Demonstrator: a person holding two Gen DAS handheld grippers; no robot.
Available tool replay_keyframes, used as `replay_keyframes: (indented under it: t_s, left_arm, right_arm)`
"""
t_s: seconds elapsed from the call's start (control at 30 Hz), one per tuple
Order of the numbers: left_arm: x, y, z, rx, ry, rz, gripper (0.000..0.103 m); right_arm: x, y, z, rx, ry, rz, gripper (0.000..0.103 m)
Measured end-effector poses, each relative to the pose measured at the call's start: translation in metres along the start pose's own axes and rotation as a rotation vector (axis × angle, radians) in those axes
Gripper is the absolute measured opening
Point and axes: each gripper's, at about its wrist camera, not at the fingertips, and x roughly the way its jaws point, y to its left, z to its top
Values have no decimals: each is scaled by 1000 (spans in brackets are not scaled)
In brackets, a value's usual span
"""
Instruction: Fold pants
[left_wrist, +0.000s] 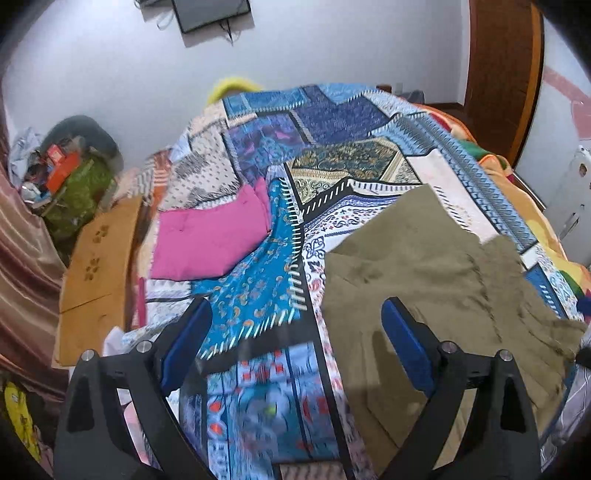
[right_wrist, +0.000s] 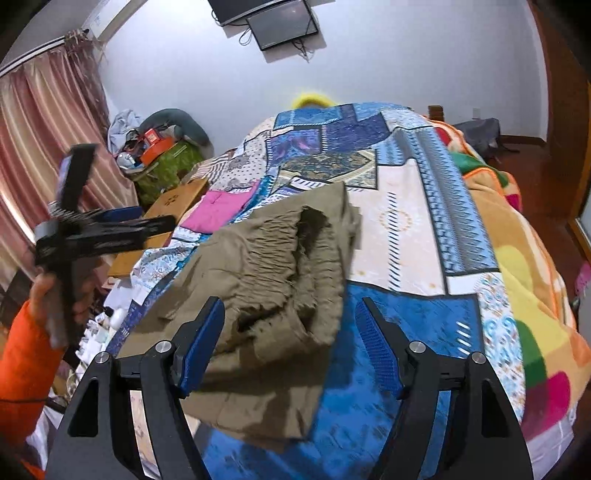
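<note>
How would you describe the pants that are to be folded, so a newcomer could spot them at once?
Start from the bed's blue patchwork bedspread. The olive pants lie crumpled on its near part, in front of the open right tongs. The only other garment nearby, the pink cloth, is neatly flat; these are drab olive-khaki and rumpled.

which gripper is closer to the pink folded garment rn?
Left. The left gripper hangs open just in front of the pink garment; the right gripper is open over the olive pants, farther off.

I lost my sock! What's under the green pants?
The olive pants lie on the patterned bedspread. Only bedspread shows around them; anything beneath the cloth is hidden.
</note>
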Motion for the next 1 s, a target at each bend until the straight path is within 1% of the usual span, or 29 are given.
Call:
replay_keyframes:
  t_s: [0.13,0.2,0.27,0.3,0.4,0.5,0.53,0.57,0.6,0.7,0.77,0.87,0.9,1.0]
  left_arm:
    - [36,-1,13,20,50,-54,94]
    - [61,-7,20,54,86,-64,94]
    - [79,-13,23,82,120,-73,94]
    - [89,-16,24,95,137,-83,94]
    - [108,-24,26,129,173,-119,94]
    - [123,-34,21,167,212,-116,95]
    - [126,-35,17,171,208,-113,98]
    - [126,-33,15,160,190,-109,103]
    - [126,-29,13,146,182,-104,103]
    - [125,-17,4,82,190,-123,103]
    - [118,-10,-4,57,185,-102,103]
    - [102,1,-22,23,177,-52,103]
    - [96,7,-30,-4,180,-39,103]
    - [77,22,-53,-78,191,-23,103]
  right_arm:
    - [26,3,-4,-20,62,-14,70]
    - [37,1,-10,-26,98,-26,70]
    - [48,-4,-20,-39,145,-61,70]
    - [50,-6,-23,-38,154,-62,70]
    - [50,-17,-26,-4,153,-23,71]
    - [52,-19,-23,-20,152,-28,72]
    - [53,-19,-21,-31,150,-35,73]
    - [55,-19,-20,-40,147,-48,73]
    - [57,-19,-18,-46,146,-56,73]
    - [60,-24,-11,-37,146,-97,73]
    - [60,-27,-6,-25,152,-114,73]
    - [52,-26,-2,-38,135,-156,73]
    - [48,-25,-1,-45,127,-163,73]
    - [32,-21,-1,-44,102,-152,73]
